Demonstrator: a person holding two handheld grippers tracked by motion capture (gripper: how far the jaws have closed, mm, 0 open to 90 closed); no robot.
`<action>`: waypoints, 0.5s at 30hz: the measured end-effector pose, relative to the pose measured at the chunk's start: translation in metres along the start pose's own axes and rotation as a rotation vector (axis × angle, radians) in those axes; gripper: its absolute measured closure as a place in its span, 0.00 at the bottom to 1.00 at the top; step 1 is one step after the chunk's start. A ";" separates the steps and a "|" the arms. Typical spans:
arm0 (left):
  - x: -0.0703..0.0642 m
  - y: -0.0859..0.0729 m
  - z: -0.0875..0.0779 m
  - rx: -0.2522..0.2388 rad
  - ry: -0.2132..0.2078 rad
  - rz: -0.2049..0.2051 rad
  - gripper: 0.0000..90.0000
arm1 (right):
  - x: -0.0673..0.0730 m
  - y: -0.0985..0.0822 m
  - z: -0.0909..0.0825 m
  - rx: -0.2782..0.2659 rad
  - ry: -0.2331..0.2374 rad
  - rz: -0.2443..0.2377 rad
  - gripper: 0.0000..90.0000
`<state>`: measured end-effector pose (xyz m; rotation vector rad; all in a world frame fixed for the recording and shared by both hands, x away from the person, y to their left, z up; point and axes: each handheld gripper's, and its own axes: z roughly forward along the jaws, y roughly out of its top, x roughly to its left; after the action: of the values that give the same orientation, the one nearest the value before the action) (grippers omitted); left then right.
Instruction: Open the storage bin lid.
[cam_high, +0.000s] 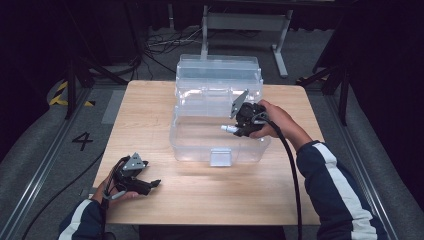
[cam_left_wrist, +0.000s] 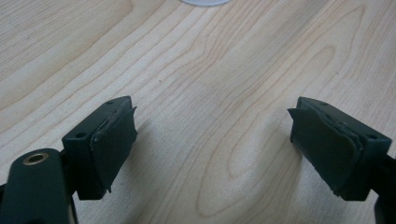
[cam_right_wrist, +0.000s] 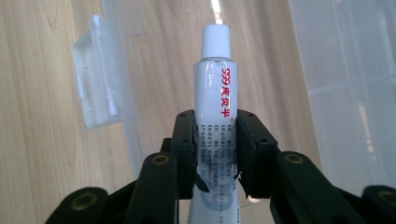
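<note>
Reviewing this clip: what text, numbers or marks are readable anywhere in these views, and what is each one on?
"999", in red, with red Chinese characters beside it that I cannot make out for certain: on the white tube clamped in the right claw.
Small dark print lower on the tube: too small to read.
"4": black numeral on the grey floor, left of the table.

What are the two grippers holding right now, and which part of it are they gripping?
The right gripper clamps a white tube around its lower body, cap pointing away. The left gripper is open and holds nothing.
</note>
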<state>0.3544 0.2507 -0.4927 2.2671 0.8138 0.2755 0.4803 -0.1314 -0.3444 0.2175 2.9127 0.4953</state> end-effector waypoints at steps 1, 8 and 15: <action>0.000 0.000 0.000 0.000 0.000 0.000 0.16 | 0.000 0.000 0.003 0.013 0.006 0.002 0.78; 0.000 0.000 0.000 0.000 0.002 0.003 0.16 | -0.002 -0.003 0.014 0.034 0.027 0.016 0.78; 0.000 0.000 0.000 0.001 0.002 0.003 0.16 | -0.004 -0.006 0.024 0.060 0.053 0.027 0.78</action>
<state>0.3546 0.2508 -0.4925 2.2693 0.8116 0.2784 0.4886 -0.1299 -0.3685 0.2557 2.9829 0.4251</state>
